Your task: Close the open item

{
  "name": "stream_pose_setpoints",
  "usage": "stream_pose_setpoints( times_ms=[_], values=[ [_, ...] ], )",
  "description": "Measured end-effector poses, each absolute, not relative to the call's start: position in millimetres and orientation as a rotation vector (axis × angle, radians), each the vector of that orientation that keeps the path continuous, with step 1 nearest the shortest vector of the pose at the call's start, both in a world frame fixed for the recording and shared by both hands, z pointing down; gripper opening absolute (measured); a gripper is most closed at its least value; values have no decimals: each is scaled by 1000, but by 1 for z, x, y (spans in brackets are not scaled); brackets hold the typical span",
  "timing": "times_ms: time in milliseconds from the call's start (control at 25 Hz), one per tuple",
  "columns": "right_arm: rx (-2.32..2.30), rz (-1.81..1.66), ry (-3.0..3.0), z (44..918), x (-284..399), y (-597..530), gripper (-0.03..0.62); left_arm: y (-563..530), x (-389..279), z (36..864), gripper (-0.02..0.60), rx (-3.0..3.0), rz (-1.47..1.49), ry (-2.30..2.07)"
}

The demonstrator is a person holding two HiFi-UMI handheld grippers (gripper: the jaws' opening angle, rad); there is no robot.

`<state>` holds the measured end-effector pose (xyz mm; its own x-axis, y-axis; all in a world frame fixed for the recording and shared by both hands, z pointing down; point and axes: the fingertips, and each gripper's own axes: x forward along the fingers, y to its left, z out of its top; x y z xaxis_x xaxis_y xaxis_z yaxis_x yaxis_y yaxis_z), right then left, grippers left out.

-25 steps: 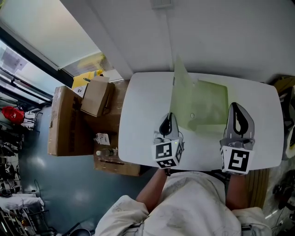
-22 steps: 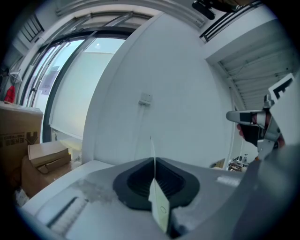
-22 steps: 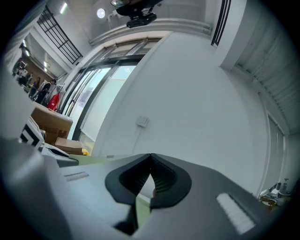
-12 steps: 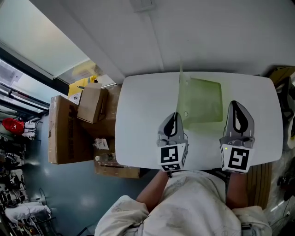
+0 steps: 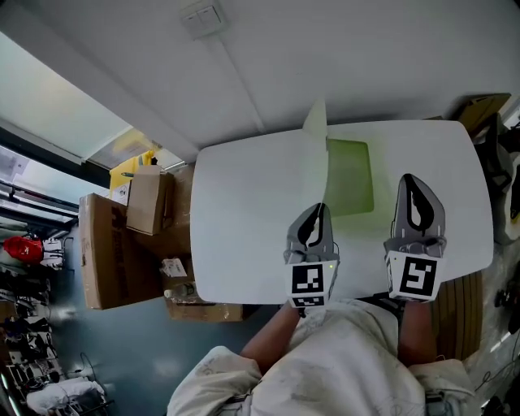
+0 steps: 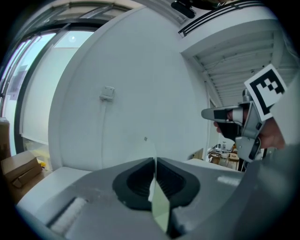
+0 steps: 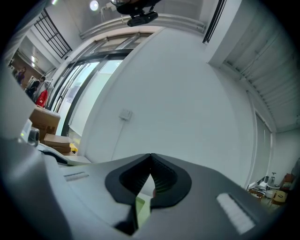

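Note:
A pale green translucent folder (image 5: 351, 185) lies on the white table (image 5: 244, 219). Its cover flap (image 5: 318, 150) stands upright, edge-on to the head view. My left gripper (image 5: 316, 213) is shut on the near edge of that flap, and the thin sheet (image 6: 160, 206) shows pinched between the jaws of the left gripper (image 6: 154, 160). My right gripper (image 5: 412, 184) hovers to the right of the folder, apart from it and shut with nothing held. In the right gripper view the right gripper (image 7: 150, 157) has its jaw tips together, and a bit of green folder (image 7: 141, 209) shows below them.
Cardboard boxes (image 5: 114, 236) are stacked on the floor left of the table. A wall switch (image 5: 201, 17) sits on the white wall behind it. Clutter and a slatted wooden surface (image 5: 457, 313) border the table's right side. My lap is at the near edge.
The left gripper has moved right with the flap, which has swung from leaning left to standing upright over the folder. The right gripper has stayed put.

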<state>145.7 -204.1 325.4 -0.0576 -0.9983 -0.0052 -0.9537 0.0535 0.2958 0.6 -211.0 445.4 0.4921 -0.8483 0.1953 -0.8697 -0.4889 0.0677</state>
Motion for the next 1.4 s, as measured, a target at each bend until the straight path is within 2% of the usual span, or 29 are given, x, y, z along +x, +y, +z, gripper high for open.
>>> stream_pose_setpoints(
  times_ms=[600,1400],
  values=[
    [2036,-248,-2061,338,213,-211,2,-193,98,487,25,2676,393,-1279],
    [1974,-157,-2063,367,257,-231,2,-172,169,581,46,2645,648,-1104]
  ],
)
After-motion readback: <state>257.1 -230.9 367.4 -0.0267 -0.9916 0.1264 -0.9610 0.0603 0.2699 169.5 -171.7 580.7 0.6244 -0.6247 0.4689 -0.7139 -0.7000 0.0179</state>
